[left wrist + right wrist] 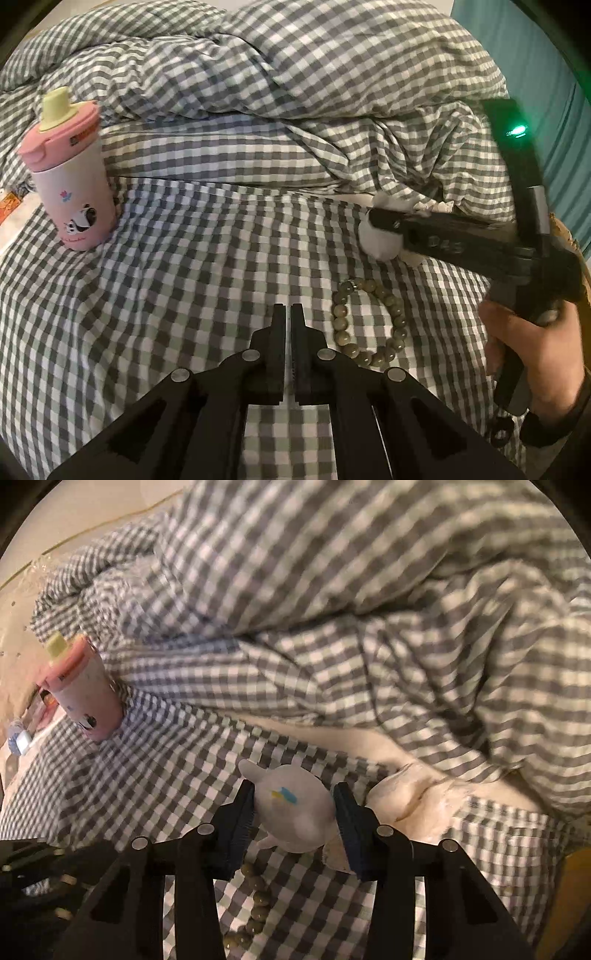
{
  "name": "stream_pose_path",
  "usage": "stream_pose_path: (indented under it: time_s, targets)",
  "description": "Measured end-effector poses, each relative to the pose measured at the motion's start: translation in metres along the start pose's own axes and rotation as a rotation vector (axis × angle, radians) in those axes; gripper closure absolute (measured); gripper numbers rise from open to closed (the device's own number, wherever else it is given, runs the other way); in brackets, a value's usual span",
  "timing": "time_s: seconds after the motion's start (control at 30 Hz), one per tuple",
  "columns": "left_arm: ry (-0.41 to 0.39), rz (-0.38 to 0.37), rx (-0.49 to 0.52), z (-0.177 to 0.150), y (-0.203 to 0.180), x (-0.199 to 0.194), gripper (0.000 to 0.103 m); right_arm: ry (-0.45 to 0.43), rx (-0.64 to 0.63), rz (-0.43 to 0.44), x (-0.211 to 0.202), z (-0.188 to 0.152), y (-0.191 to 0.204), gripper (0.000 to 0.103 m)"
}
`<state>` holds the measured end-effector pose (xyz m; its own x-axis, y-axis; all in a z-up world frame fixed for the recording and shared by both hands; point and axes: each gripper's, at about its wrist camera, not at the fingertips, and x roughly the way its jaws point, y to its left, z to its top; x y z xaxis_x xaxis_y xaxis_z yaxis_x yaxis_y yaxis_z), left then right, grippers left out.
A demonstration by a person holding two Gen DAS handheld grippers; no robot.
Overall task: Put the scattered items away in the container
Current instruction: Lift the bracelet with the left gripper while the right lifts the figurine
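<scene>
My right claw (pixel 293 812) is reaching low over the bed (pixel 184 258), gripping a white toy (pixel 291 808); my left claw (pixel 288 314) is hovering nearly closed, empty.

The right gripper (pixel 373 218) bears the raised mark "D45" on its black body. A red-and-white label on the pink cup's (pixel 70 177) lid is too blurred to read, as is script beneath its panda.
</scene>
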<state>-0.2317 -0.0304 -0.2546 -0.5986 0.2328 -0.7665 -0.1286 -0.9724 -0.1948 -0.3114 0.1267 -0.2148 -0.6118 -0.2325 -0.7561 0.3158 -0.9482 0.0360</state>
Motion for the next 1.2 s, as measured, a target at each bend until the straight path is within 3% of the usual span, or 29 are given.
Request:
stream_pose_path:
  time_s: [0.03,0.1,0.17,0.23,0.4,0.63,0.67,0.7,0.73,0.77,1.07,1.1,1.2]
  targets:
    - [0.011,-0.002,0.007,0.001,-0.004,0.004,0.067,-0.01,0.003,0.002,-0.006,0.001,0.0,0.06]
    - [0.018,-0.005,0.017,0.002,-0.013,0.011,0.035,-0.044,0.016,0.008,-0.022,0.005,-0.005,0.06]
    - [0.007,-0.02,0.022,0.003,-0.022,0.012,0.03,-0.081,0.025,0.015,-0.043,0.008,-0.008,0.06]
    - [0.018,-0.036,0.034,0.005,-0.031,0.017,0.013,-0.109,0.03,0.019,-0.058,0.013,-0.012,0.06]
    - [0.058,-0.037,0.079,0.007,-0.056,0.041,0.009,-0.168,0.033,0.025,-0.102,0.014,-0.022,0.06]
    - [0.081,0.029,0.109,0.001,-0.069,0.071,0.01,-0.219,0.051,0.022,-0.146,0.009,-0.037,0.06]
    - [0.079,0.04,0.116,0.001,-0.071,0.072,0.011,-0.225,0.056,0.022,-0.15,0.008,-0.039,0.06]
    - [0.069,0.04,0.115,0.0,-0.074,0.072,0.033,-0.229,0.061,0.023,-0.153,0.008,-0.04,0.06]
    - [0.058,0.033,0.109,0.0,-0.075,0.07,0.065,-0.233,0.064,0.024,-0.157,0.006,-0.043,0.06]
    - [0.06,0.018,0.1,0.001,-0.076,0.07,0.078,-0.237,0.072,0.029,-0.16,0.005,-0.045,0.06]
    - [0.039,0.0,0.105,0.001,-0.083,0.045,0.081,-0.268,0.098,0.021,-0.19,-0.005,-0.054,0.06]
    - [0.028,0.003,0.114,0.002,-0.085,0.037,0.093,-0.273,0.101,0.02,-0.195,-0.006,-0.055,0.06]
    - [0.001,-0.005,0.118,0.005,-0.09,0.014,0.093,-0.291,0.105,0.01,-0.212,-0.011,-0.056,0.06]
